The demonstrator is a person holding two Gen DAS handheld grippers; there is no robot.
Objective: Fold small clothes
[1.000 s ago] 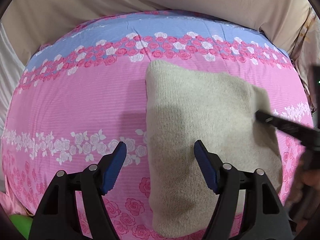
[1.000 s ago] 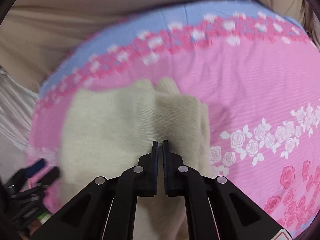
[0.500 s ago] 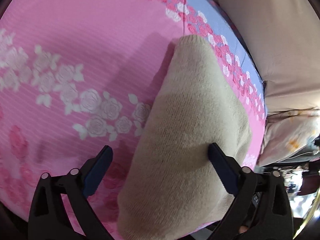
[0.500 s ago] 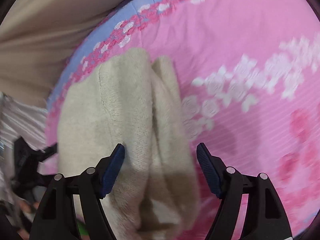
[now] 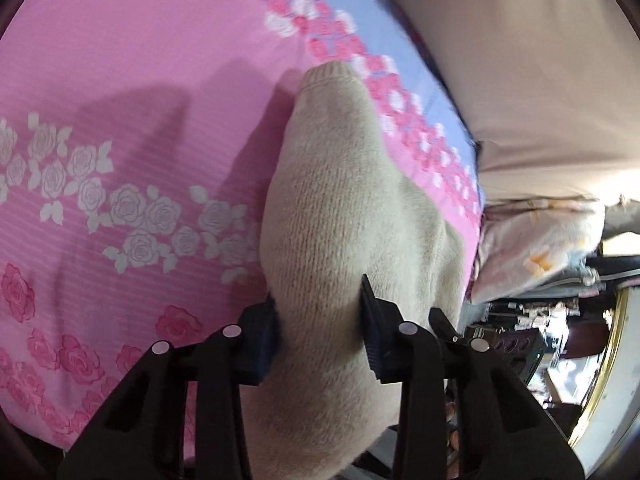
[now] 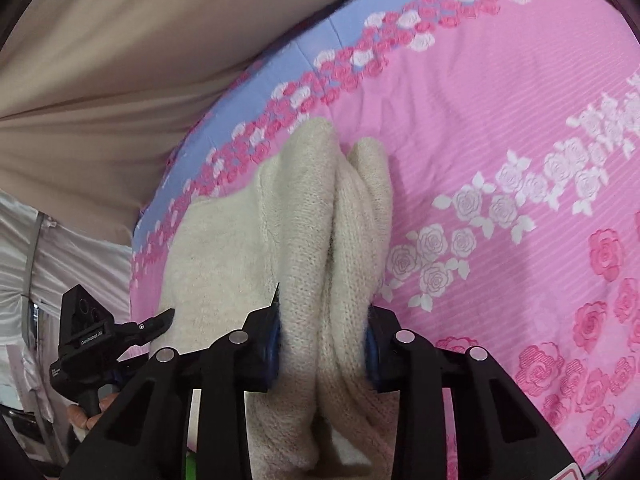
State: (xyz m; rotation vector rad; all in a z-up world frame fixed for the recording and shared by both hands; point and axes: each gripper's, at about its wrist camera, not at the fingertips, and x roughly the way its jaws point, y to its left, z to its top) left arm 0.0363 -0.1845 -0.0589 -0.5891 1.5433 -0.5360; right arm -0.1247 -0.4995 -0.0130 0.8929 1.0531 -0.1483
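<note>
Both claws, left gripper (image 5: pixel 320 328) and right gripper (image 6: pixel 322 332), just closed, pinch the beige knit garment (image 5: pixel 340 208); open pink bedsheet (image 5: pixel 120 80) fills the left of the left-wrist frame; the garment's near end is cut off below.

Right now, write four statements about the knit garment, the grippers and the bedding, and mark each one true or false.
1. The left gripper is clamped on the beige knit garment. True.
2. The right gripper hangs open over bare sheet. False: its pads squeeze a thick fold of the garment.
3. The garment lies on a pink rose-print sheet. True.
4. The sheet's far border is green. False: it is a blue band with roses.
</note>
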